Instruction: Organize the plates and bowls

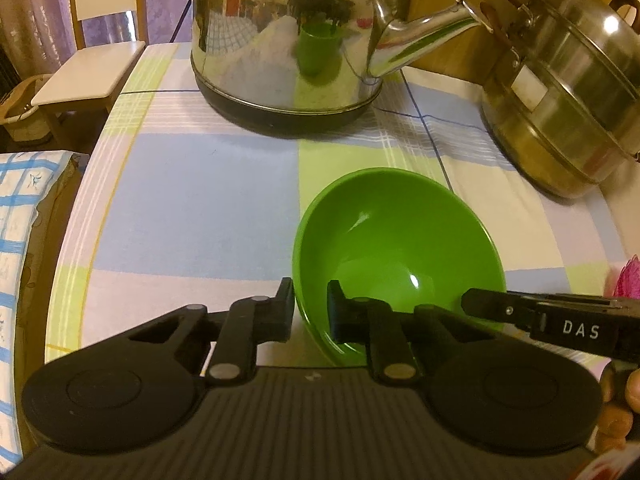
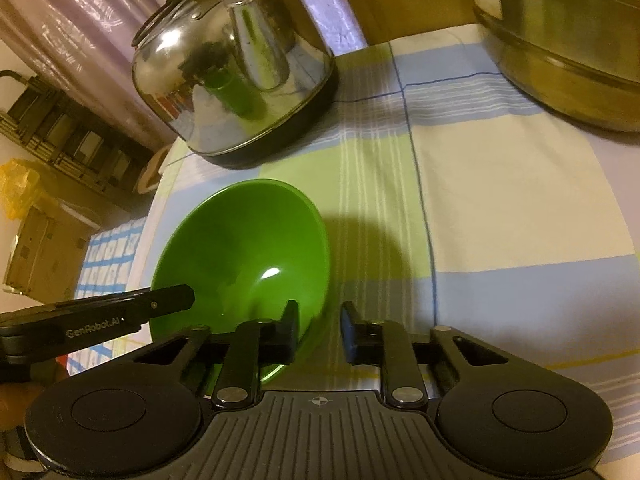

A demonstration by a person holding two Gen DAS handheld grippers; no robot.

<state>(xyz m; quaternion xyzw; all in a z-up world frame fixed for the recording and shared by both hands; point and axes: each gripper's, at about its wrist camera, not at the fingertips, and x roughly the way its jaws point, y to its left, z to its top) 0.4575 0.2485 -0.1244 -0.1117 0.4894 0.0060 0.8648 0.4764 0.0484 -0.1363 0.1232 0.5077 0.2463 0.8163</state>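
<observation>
A green bowl [image 1: 396, 248] is tilted above the checked tablecloth, its inside facing the cameras; it also shows in the right wrist view [image 2: 244, 252]. My left gripper [image 1: 311, 312] straddles its left rim, one finger outside and one inside. My right gripper [image 2: 319, 330] straddles the opposite rim the same way, and its finger [image 1: 496, 304] shows at the right in the left wrist view. Both grip the rim with a small gap between fingers. The left gripper's finger [image 2: 168, 300] shows at the left in the right wrist view.
A shiny steel kettle [image 1: 288, 40] [image 2: 236, 72] stands at the back of the table. A large steel steamer pot [image 1: 560, 92] [image 2: 560, 40] stands at the back right. A chair [image 1: 88, 72] stands beyond the table's far left edge. A pink object [image 1: 628, 276] lies at the right edge.
</observation>
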